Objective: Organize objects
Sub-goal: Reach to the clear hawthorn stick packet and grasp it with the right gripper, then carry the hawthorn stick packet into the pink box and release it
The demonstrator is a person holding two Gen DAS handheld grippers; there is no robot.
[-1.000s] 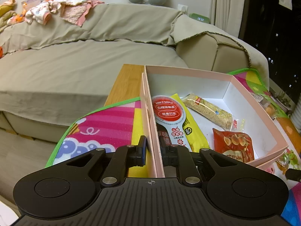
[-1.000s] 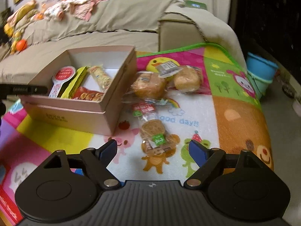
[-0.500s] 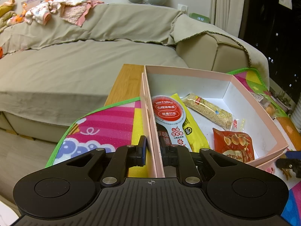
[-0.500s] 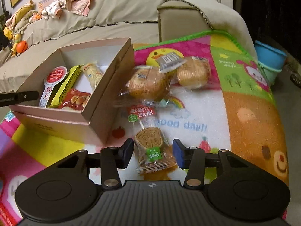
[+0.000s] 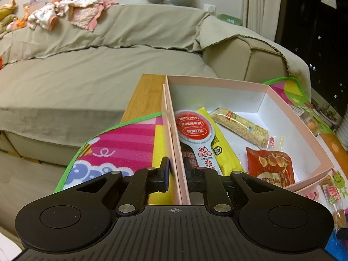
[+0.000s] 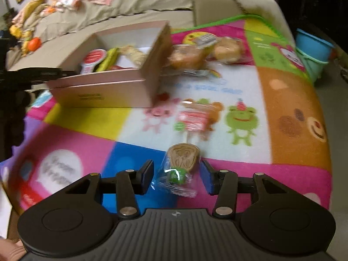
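Note:
My left gripper point(image 5: 177, 175) is shut on the near wall of the open pink box point(image 5: 174, 139), one finger outside and one inside. The box holds a red-and-white snack pack point(image 5: 192, 128), a yellow pack point(image 5: 221, 148), a cereal bar point(image 5: 241, 127) and a red snack bag point(image 5: 270, 165). In the blurred right wrist view, my right gripper point(image 6: 177, 175) is partly closed around a wrapped brown cookie point(image 6: 181, 161), lifted above the mat; its pads look slightly apart from the wrapper. The pink box point(image 6: 104, 89) lies far left.
A colourful play mat point(image 6: 250, 119) covers the table. On it lie two wrapped buns point(image 6: 187, 56), point(image 6: 228, 50) and a red-labelled snack point(image 6: 192, 117). A beige sofa point(image 5: 87, 65) stands behind. A blue bucket point(image 6: 313, 52) sits off the right edge.
My right gripper narrowed around the wrapped cookie, then pulled back and up with it, away from the box. My left gripper stayed clamped on the box wall.

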